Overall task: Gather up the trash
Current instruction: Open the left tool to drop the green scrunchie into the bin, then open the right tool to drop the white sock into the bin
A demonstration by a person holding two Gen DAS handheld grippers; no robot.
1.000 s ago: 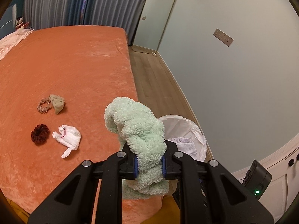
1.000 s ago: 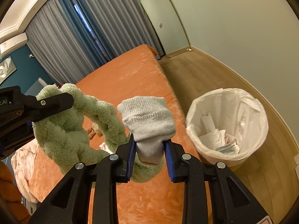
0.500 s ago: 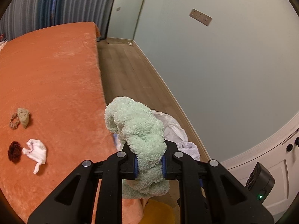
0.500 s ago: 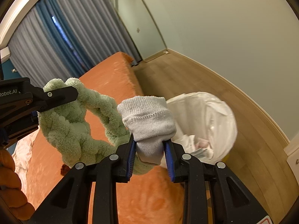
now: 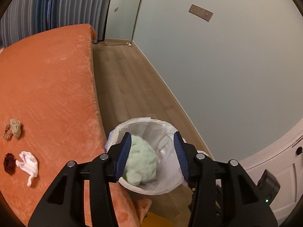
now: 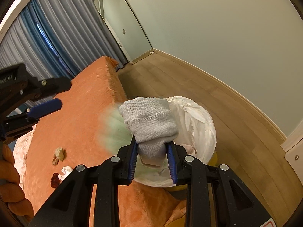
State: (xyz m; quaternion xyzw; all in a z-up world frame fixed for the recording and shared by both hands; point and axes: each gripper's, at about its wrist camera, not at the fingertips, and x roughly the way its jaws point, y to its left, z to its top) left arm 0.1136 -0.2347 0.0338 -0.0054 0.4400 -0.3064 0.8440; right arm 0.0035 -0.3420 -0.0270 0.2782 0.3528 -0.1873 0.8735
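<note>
The left gripper (image 5: 152, 154) hangs over the trash bin (image 5: 166, 187), which has a white bag in it. Its jaws are opening, and the fluffy green cloth (image 5: 141, 160) sits loose between them, down in the bin, touching no pad. It looks soft and fuzzy, like a towel rolled in a ball. The right gripper (image 6: 152, 158) has its jaws pressed tight on a gray knit sock (image 6: 149, 121), folded over at the top. The sock is just above the bin's near rim. On the orange bed (image 5: 47, 85), at nine o'clock from the bin, lie a white sock (image 5: 28, 163), a dark red hair tie (image 5: 9, 162) and a tan sock (image 5: 15, 128).
</note>
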